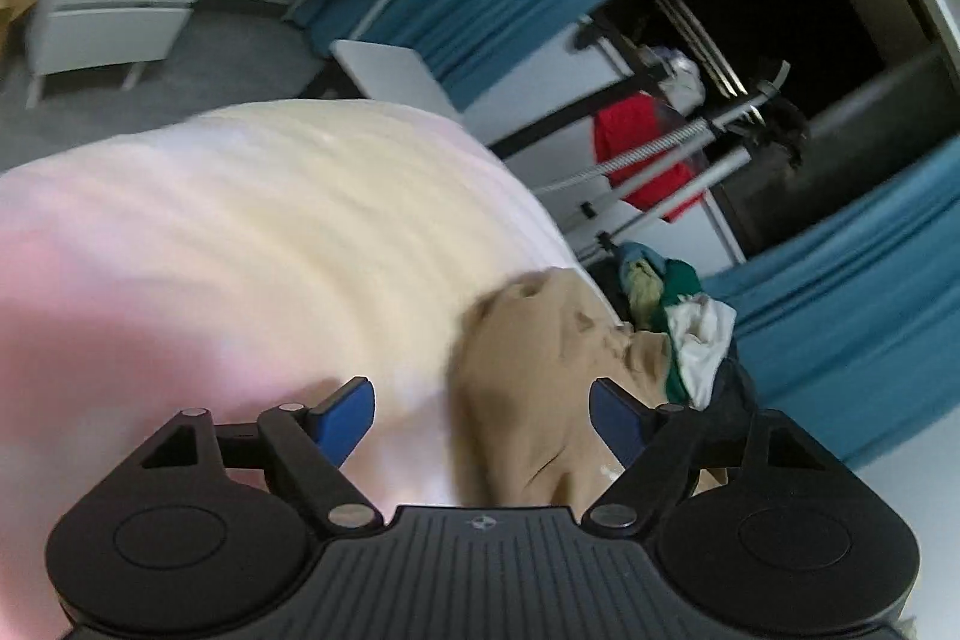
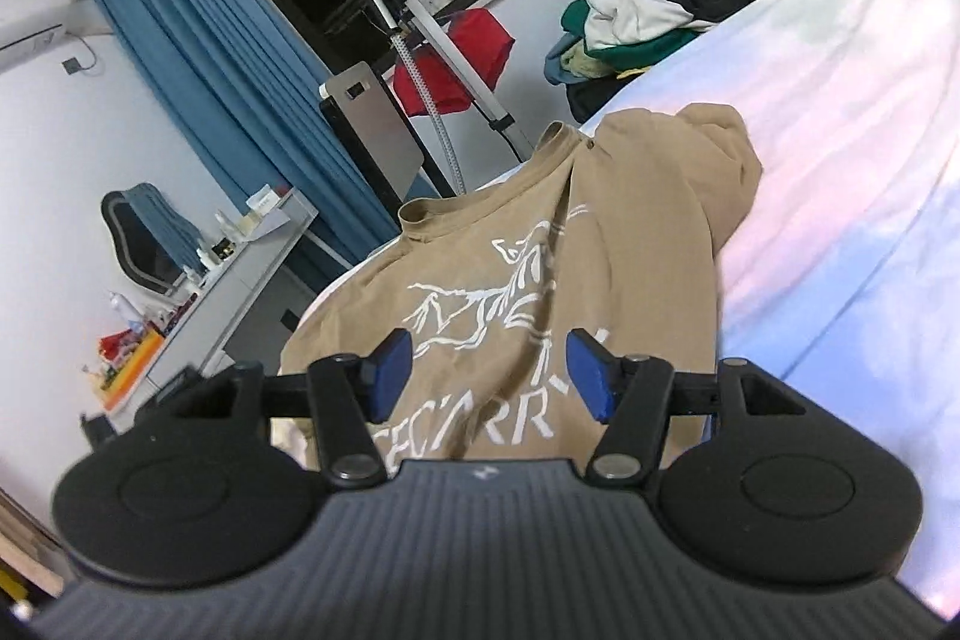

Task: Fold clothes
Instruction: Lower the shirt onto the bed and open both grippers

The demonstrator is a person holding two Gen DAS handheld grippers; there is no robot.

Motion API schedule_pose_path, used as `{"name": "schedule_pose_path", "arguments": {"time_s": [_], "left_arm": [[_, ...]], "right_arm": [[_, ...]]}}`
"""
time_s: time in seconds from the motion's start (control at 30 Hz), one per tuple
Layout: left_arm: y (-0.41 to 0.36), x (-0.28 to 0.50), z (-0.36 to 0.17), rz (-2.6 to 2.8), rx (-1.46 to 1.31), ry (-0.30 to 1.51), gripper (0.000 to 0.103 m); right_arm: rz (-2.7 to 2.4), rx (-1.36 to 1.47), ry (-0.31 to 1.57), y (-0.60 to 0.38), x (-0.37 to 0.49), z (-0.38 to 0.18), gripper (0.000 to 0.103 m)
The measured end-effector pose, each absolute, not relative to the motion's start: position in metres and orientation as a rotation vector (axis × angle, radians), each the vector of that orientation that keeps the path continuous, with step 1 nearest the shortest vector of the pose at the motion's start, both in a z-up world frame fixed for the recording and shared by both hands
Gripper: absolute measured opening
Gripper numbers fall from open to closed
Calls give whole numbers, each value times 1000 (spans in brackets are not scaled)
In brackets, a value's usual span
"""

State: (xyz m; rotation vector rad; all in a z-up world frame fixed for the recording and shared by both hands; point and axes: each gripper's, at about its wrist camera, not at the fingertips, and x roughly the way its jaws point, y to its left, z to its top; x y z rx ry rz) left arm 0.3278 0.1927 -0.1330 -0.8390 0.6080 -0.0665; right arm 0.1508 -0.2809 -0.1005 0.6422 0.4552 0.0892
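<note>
The tan T-shirt (image 2: 540, 244), printed with a white skeleton graphic and lettering, lay rumpled on the bed (image 2: 840, 112) with one sleeve bunched toward the pastel bedding. The right claw (image 2: 489, 376) hovered over its print and the left claw (image 1: 480, 418) over its edge, both with jaws apart, gripping nothing. A pile of clothes (image 2: 648, 16) sat beyond on the bed.

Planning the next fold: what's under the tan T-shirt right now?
The tan T-shirt lies crumpled on the pale pink-and-white bed cover, printed side up, one part folded over itself. Whatever sits beneath the doubled fabric is hidden. Its near hem is blocked by the right claw.
</note>
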Motion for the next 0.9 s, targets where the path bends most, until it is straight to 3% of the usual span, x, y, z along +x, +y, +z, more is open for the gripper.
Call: {"name": "schedule_pose_path", "arguments": {"time_s": [0.1,0.17,0.23,0.3,0.43,0.53,0.67,0.77,0.83,0.9], "left_arm": [[164,363,-133,-38,-725,641,78],[146,382,-133,7,-640,656,67],[130,395,-127,55,-550,653,29],[108,401,-115,83,-410,640,8],[38,401,-84,35,-65,549,5],[-30,385,-78,-127,218,469,5],[-105,365,-97,-295,409,491,9],[-127,348,-106,-400,399,507,39],[-133,332,-105,-446,391,477,70],[-125,320,-100,-480,383,451,78]], "right_arm": [[75,627,469,-285,161,-112,61],[70,637,482,-289,167,-119,61],[63,648,494,-293,171,-125,61],[60,667,499,-297,174,-129,61],[43,704,486,-307,169,-130,61],[18,719,475,-314,165,-129,61],[-5,744,467,-321,163,-131,61],[-13,744,469,-325,162,-132,61],[-15,755,472,-327,162,-134,61],[-14,774,471,-330,161,-134,61]]}}
